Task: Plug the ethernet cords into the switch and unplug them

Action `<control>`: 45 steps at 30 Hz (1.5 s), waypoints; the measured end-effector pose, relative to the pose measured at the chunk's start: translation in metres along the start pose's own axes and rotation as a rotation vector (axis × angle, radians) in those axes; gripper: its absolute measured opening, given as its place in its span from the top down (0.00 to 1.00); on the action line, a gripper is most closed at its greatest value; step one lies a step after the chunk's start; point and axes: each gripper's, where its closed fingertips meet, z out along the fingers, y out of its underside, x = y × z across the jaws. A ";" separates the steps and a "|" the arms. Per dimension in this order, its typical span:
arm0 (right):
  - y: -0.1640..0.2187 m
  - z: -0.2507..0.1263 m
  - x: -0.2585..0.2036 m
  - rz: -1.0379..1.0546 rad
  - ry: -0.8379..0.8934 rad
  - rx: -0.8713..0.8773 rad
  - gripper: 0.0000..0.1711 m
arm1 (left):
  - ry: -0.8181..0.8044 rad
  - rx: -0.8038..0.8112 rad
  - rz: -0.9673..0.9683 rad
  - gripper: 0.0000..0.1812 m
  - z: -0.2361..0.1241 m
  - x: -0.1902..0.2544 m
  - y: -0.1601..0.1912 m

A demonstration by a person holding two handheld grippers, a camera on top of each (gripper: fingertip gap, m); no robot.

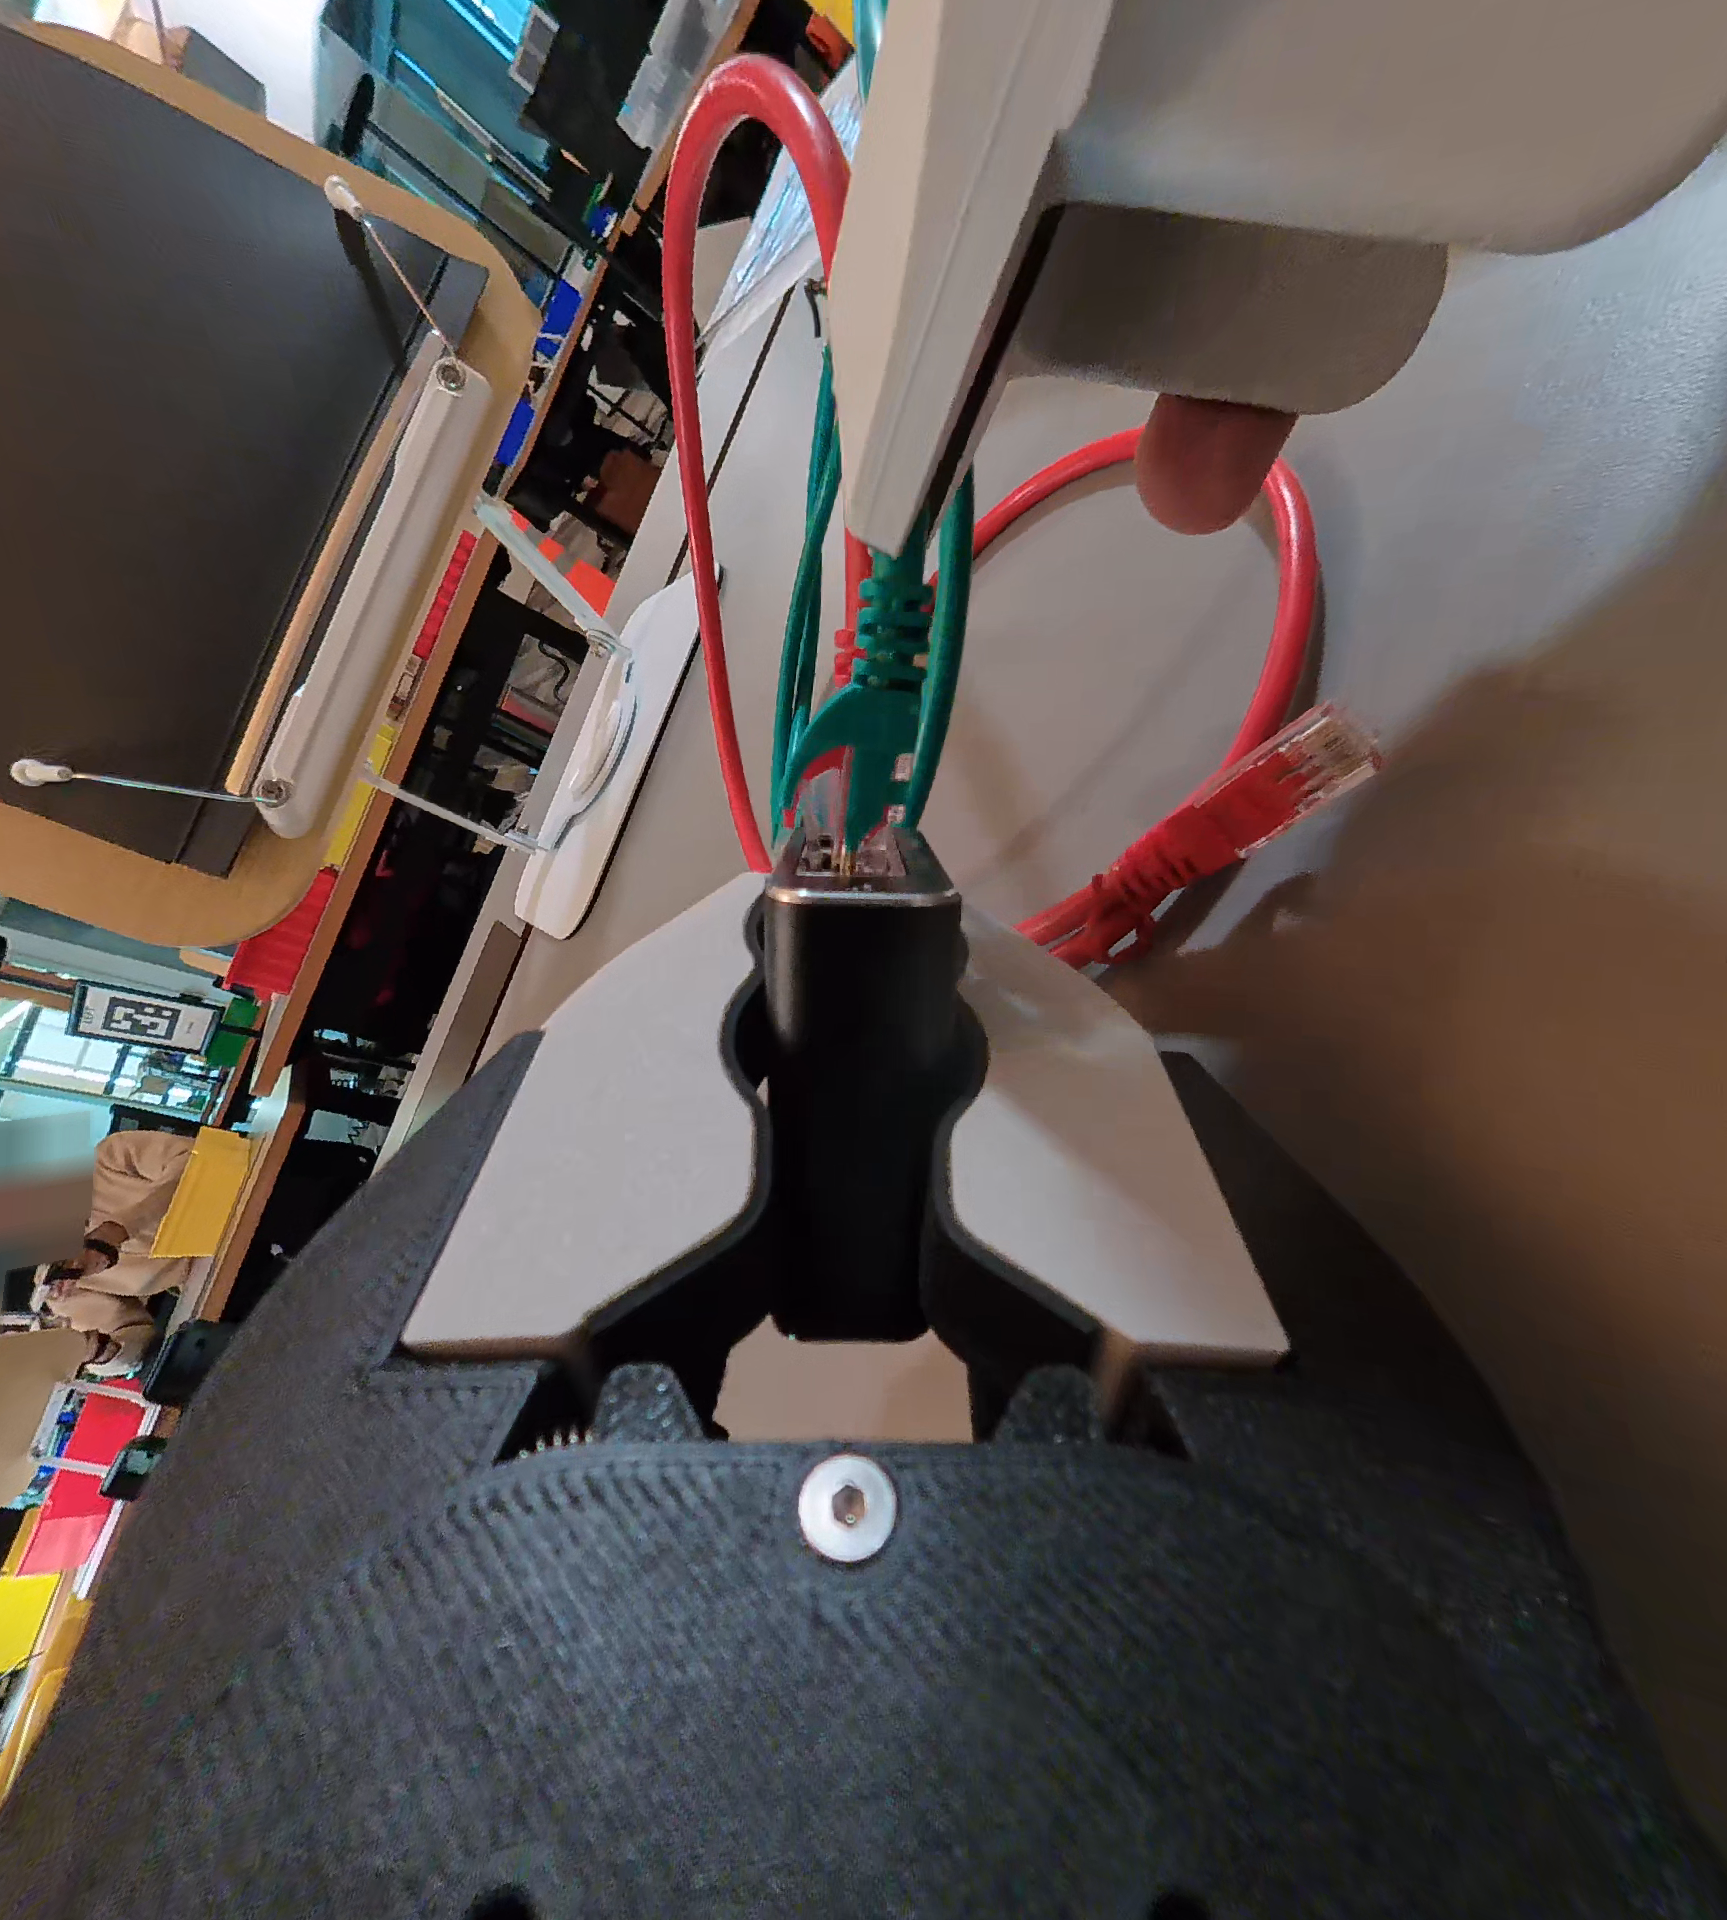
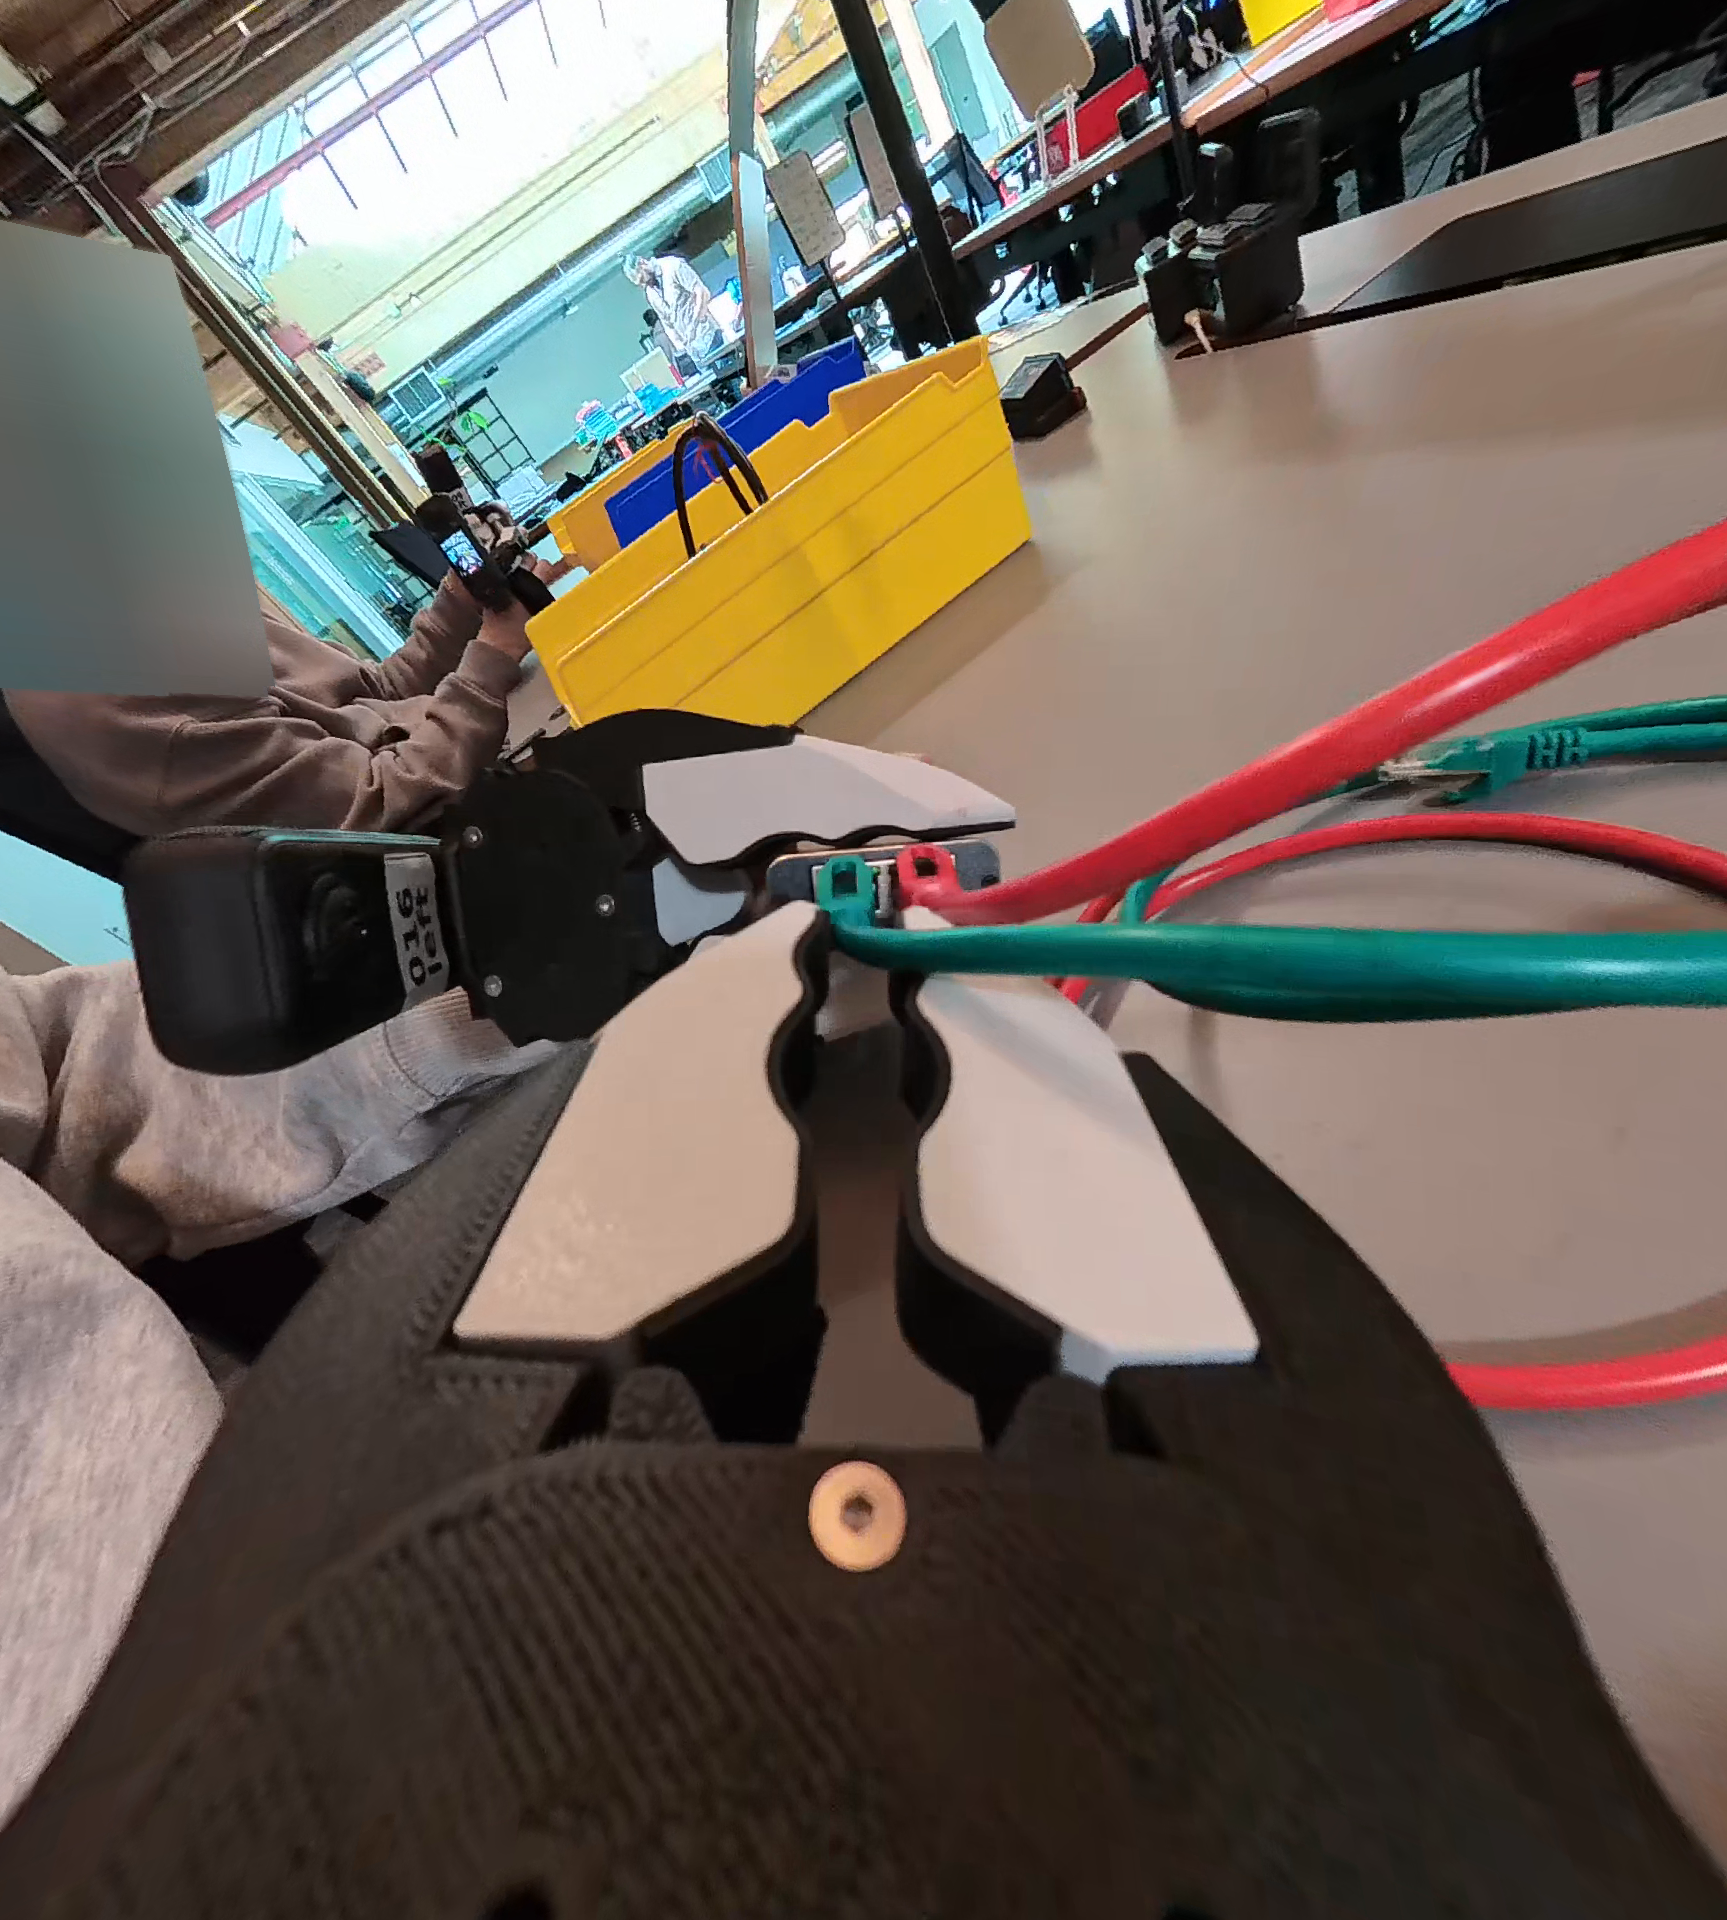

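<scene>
The left gripper (image 1: 864,935) is clenched on the switch (image 1: 864,1039), a small black box held between its fingers with the port face pointing away from the camera. In the right wrist view the switch (image 2: 880,871) sits just above the surface (image 2: 1306,520), left of the cable loops. Two plugs are seated in its ports: a green plug (image 2: 843,883) and a red plug (image 2: 926,871) side by side.

The right gripper (image 2: 859,961) has its fingers nearly together around the green cord (image 2: 1358,971) just behind its plug; it appears to be grasping the cord or the plug's boot, though actual contact is partly hidden. In the left wrist view the right gripper (image 1: 895,540) meets the green boot (image 1: 885,644) from the far side.

A loose red plug (image 1: 1285,769) lies on the surface to the right, and a loose green plug (image 2: 1451,769) rests farther off.

The step in hand looks like work on the green plug, either seating or pulling it; the pictures do not settle which. If pulling, the next move calls for pressing the latch tab, then drawing straight out along the port axis while the left gripper braces the switch.
</scene>
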 end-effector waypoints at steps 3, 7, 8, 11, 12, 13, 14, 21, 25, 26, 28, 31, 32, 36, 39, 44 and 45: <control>0.001 0.000 -0.001 0.013 -0.015 -0.009 0.94 | 0.003 -0.002 0.002 0.85 0.000 0.001 0.000; 0.004 0.001 -0.002 0.029 -0.031 -0.021 0.95 | 0.003 -0.006 0.020 0.85 -0.001 0.003 0.000; 0.004 0.001 -0.001 0.033 -0.032 -0.024 0.95 | -0.001 -0.008 0.030 0.85 0.000 0.003 0.000; 0.006 0.002 -0.001 0.044 -0.038 -0.036 0.95 | -0.005 -0.011 0.050 0.85 -0.002 0.006 -0.002; 0.007 0.002 -0.001 0.046 -0.039 -0.038 0.95 | -0.005 -0.012 0.055 0.85 -0.001 0.007 -0.003; 0.007 0.002 -0.001 0.048 -0.039 -0.039 0.95 | -0.006 -0.014 0.060 0.85 -0.002 0.008 -0.003; 0.007 0.002 -0.001 0.050 -0.041 -0.041 0.95 | -0.005 -0.014 0.060 0.85 -0.002 0.008 -0.003; 0.008 0.001 -0.002 0.071 -0.049 -0.041 0.96 | 0.003 -0.018 0.050 0.85 -0.003 0.013 -0.006; 0.009 0.000 -0.002 0.081 -0.049 -0.041 0.96 | 0.010 -0.024 0.040 0.86 -0.003 0.015 -0.007; 0.010 0.000 -0.002 0.083 -0.049 -0.041 0.96 | 0.014 -0.026 0.036 0.85 -0.007 0.014 -0.007; 0.010 0.000 -0.003 0.087 -0.050 -0.039 0.96 | 0.015 -0.026 0.032 0.86 -0.008 0.015 -0.007; 0.010 0.001 -0.003 0.086 -0.047 -0.038 0.96 | 0.017 -0.032 0.028 0.85 -0.008 0.016 -0.007; 0.010 0.001 -0.004 0.082 -0.045 -0.040 0.96 | 0.018 -0.036 0.030 0.86 -0.008 0.016 -0.007; 0.011 0.002 -0.006 0.064 -0.035 -0.042 0.96 | 0.017 -0.045 0.028 0.86 -0.009 0.017 -0.006; 0.012 0.003 -0.006 0.047 -0.029 -0.050 0.96 | 0.015 -0.050 0.032 0.86 -0.009 0.017 -0.006; 0.013 0.003 -0.006 0.034 -0.015 -0.057 0.96 | 0.015 -0.064 0.037 0.86 -0.009 0.019 -0.006; 0.014 0.003 -0.006 0.031 -0.012 -0.061 0.96 | 0.021 -0.070 0.033 0.86 -0.009 0.020 -0.005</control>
